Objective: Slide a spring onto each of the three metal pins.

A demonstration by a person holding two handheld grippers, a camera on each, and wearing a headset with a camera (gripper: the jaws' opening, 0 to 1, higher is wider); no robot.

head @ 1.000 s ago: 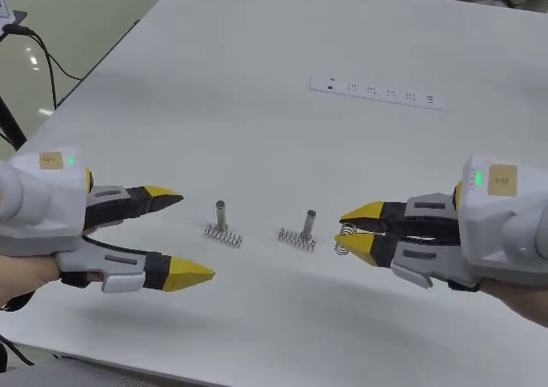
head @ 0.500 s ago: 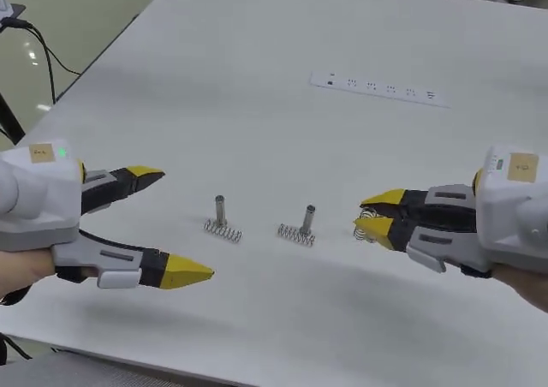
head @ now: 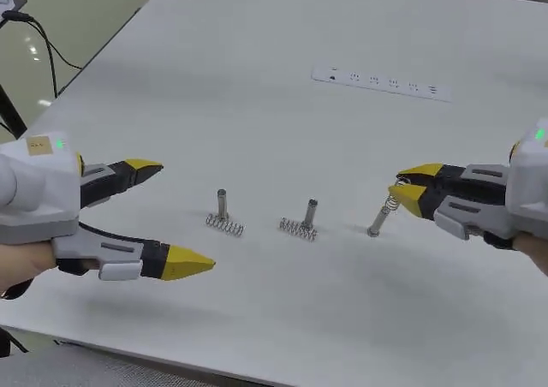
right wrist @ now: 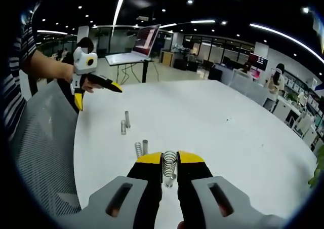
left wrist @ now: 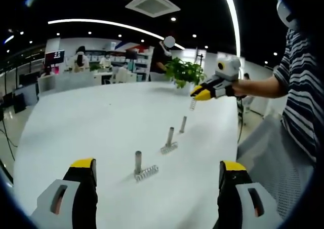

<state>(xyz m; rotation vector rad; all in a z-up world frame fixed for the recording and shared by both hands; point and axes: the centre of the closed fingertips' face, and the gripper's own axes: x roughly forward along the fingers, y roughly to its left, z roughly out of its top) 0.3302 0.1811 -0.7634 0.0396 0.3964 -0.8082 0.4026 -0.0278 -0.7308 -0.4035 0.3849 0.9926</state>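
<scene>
Your left gripper (head: 167,216) hangs at about eight o'clock in the head view, jaws spread wide and holding nothing, tips aimed across the white table (head: 257,79) toward the pins.

Your right gripper (head: 409,187) sits at three o'clock with its jaws narrowed onto the top of the held spring (head: 391,205). Your right gripper view shows the coil pinched upright between the two yellow tips. The spring's lower end meets the top of the third pin (head: 375,226), which leans with its top toward that gripper. Whether the coil is actually over the pin I cannot tell.

The middle pin (head: 311,211) stands upright at nine o'clock from the third pin, with the middle spring (head: 298,227) lying flat at its foot. Further along at nine o'clock stands the left pin (head: 222,203), also upright, with the left spring (head: 224,225) lying against its base. Both of these pins are bare.

A power strip (head: 379,85) lies at twelve o'clock, well apart from the pins.
</scene>
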